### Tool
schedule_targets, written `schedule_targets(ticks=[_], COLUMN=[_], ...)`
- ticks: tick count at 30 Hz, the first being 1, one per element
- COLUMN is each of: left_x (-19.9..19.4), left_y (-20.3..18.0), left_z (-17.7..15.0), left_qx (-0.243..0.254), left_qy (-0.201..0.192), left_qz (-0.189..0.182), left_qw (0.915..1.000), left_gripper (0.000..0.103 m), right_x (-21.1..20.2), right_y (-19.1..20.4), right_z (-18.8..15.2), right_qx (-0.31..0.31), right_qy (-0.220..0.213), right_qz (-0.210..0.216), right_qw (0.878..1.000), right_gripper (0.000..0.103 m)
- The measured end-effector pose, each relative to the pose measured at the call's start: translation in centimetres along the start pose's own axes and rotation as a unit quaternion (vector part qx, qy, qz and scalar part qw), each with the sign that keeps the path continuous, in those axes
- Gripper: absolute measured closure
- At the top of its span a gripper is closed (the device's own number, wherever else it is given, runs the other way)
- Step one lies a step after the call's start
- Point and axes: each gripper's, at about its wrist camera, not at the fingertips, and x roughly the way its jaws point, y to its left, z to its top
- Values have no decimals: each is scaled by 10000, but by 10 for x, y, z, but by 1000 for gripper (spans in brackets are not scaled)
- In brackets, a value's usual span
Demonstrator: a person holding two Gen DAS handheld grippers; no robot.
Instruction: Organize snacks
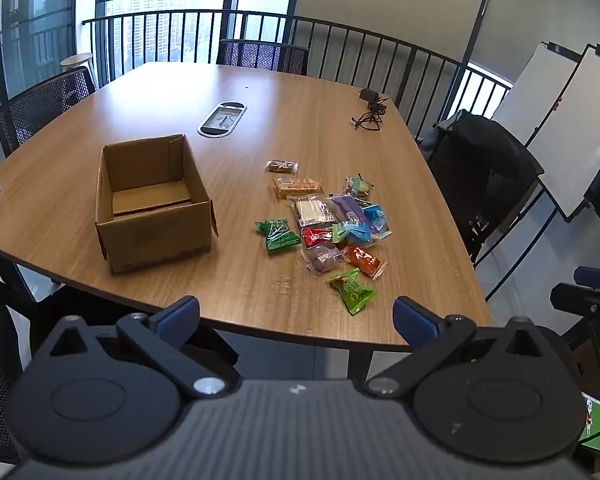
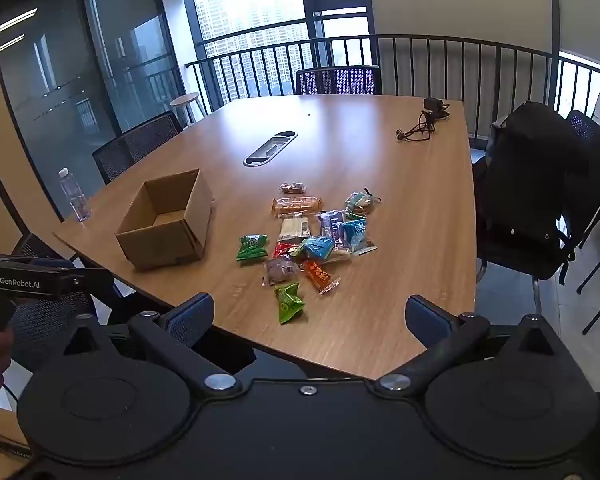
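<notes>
Both grippers hover off the near edge of the wooden conference table, jaws spread wide and holding nothing: the left gripper and the right gripper each fill the bottom of their own frame. The snack packets lie in a loose, partly overlapping cluster at centre frame; the open cardboard box, apparently empty, stands well apart to their left. The step in hand is judged to be the first pick. It is best begun with an outlying packet such as the nearest light-green packet or the dark-green packet, which lie clear of the heap, gripping across the pillow body, not the crimped seal, so that neighbours stay undisturbed. The left view alone looks down to the box floor and shows whiteboards at right; the right view alone shows a whole water bottle at left and the backpack on a chair.
</notes>
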Motion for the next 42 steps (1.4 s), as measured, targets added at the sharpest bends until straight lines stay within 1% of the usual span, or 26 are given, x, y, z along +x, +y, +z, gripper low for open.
schedule_targets(ticks=[1,7,8,17,42], left_x=[1,-2,7,3,3], left_y=[-1,-4,-2,1,0], left_z=[1,-1,1,1,1], left_qx=[-1,-16,-39,-86,-52], left_qy=[34,13,78,123,99], left_qz=[51,46,7,0,-17], left_qw=[10000,10000,10000,9999,9999], left_gripper=[1,1,1,1,0], right_x=[0,0,2,5,3], right_y=[0,3,3,8,7], right_z=[0,-1,2,2,1], right_qx=[-8,-51,-46,-133,-134], right_qy=[10,66,51,54,47], right_qz=[0,25,91,144,151], right_qw=[10000,10000,9999,9998,9998], right_gripper=[0,0,0,0,0])
